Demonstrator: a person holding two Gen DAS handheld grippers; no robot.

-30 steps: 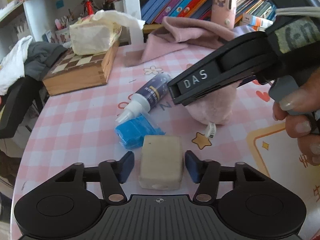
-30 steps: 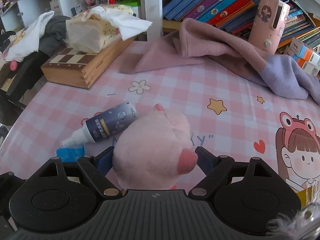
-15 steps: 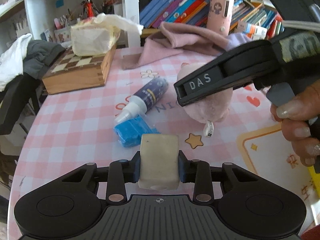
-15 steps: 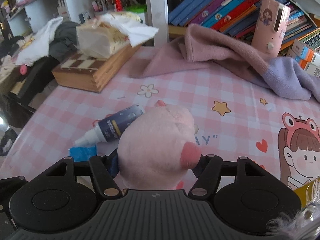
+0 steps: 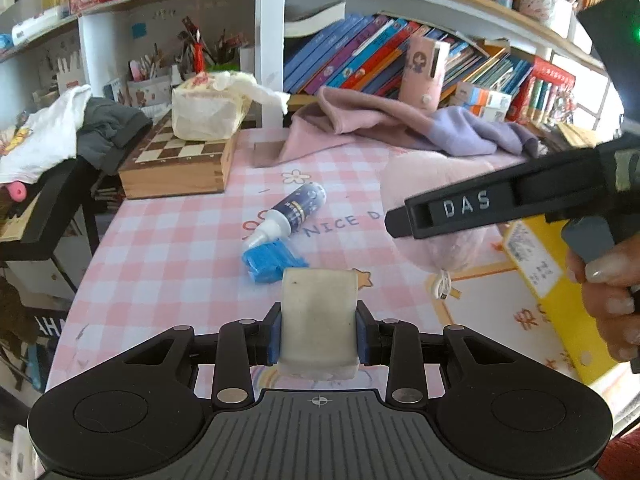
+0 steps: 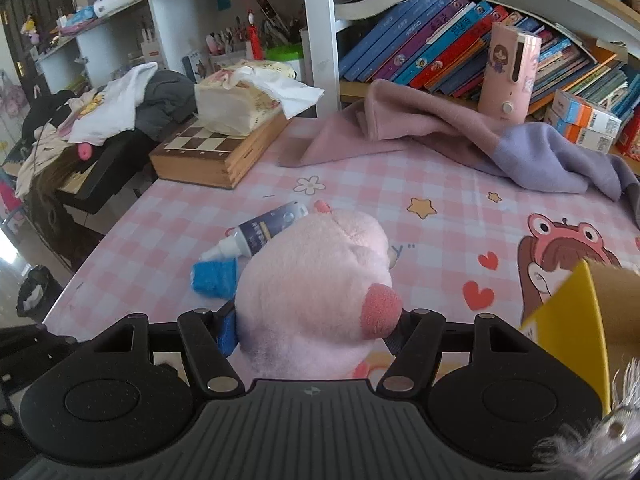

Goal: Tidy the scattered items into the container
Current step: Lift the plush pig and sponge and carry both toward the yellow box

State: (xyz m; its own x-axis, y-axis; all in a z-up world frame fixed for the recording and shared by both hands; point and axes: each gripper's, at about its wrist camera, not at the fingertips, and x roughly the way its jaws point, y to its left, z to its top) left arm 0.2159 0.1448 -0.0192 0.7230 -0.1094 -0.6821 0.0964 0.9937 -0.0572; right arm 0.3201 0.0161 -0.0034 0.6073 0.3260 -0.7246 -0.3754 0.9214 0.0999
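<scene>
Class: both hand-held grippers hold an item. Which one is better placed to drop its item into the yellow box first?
Probably the right hand-held gripper: its pink plush toy is beside the yellow box, nearer than the left's white block.

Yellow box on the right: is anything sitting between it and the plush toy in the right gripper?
Nothing visible. The right gripper is clamped on the pink plush toy, and only bare pink tablecloth shows between it and the yellow box. The box's inside is out of view.

Pink plush toy [image 6: 316, 292] (pink-checked tablecloth [image 6: 400, 184] beneath).
</scene>
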